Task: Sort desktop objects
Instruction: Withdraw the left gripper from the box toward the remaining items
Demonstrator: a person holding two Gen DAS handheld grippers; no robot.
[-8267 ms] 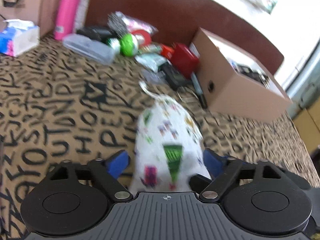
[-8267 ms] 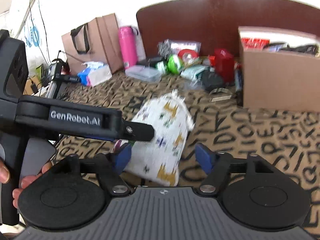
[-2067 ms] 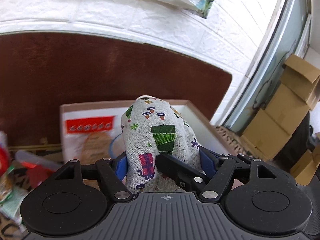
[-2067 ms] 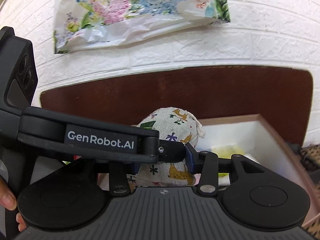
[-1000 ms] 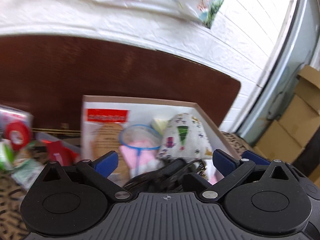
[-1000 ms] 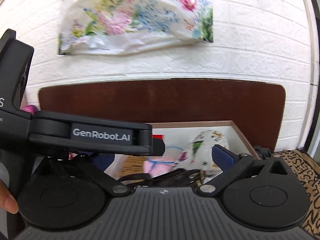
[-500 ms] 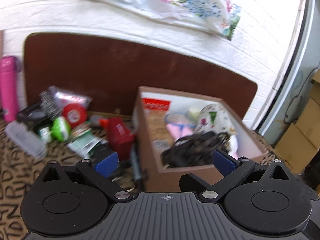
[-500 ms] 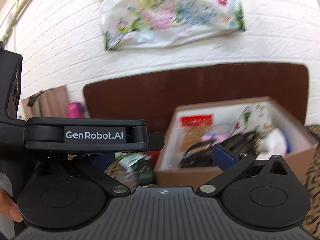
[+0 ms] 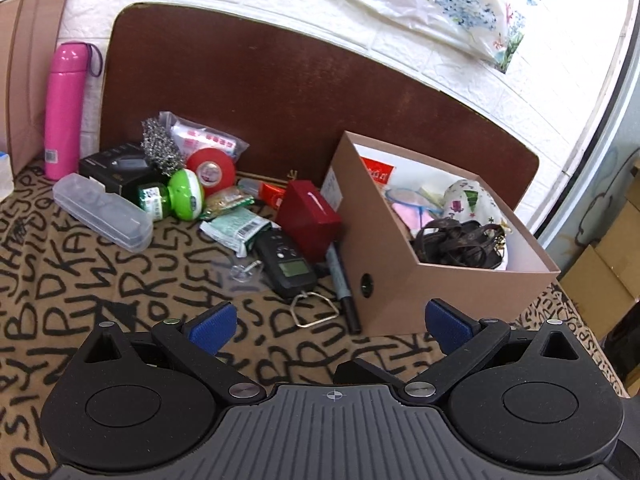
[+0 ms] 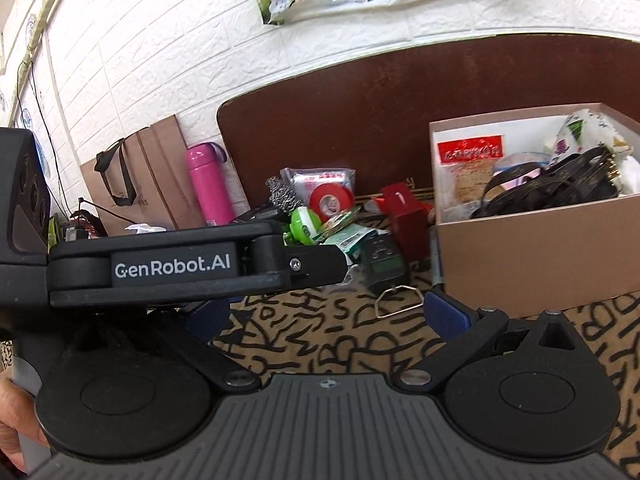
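The printed cloth pouch (image 9: 470, 202) lies inside the brown cardboard box (image 9: 396, 276), beside dark straps (image 9: 456, 240) and a pink item. The right wrist view shows the same box (image 10: 532, 256) with the pouch (image 10: 580, 132) at its back right. My left gripper (image 9: 330, 324) hangs open and empty over the patterned cloth, short of the box. My right gripper (image 10: 336, 314) is open too, holding nothing; the left gripper's body covers its left finger. A heap of loose objects lies left of the box: a black scale (image 9: 288, 266), red box (image 9: 308, 216), marker (image 9: 340, 280), green round item (image 9: 184, 196), red tape roll (image 9: 210, 170).
A pink bottle (image 9: 64, 108) stands at the far left by a brown paper bag (image 10: 132, 184). A clear plastic case (image 9: 102, 212) lies in front of a black box (image 9: 116, 168). A dark headboard (image 9: 280, 100) backs the surface. Cardboard boxes (image 9: 600, 272) stand beyond the right edge.
Both grippers have let go of the cloth pouch inside the box, opened wide and drawn back and to the left; the heap of objects has come into view.
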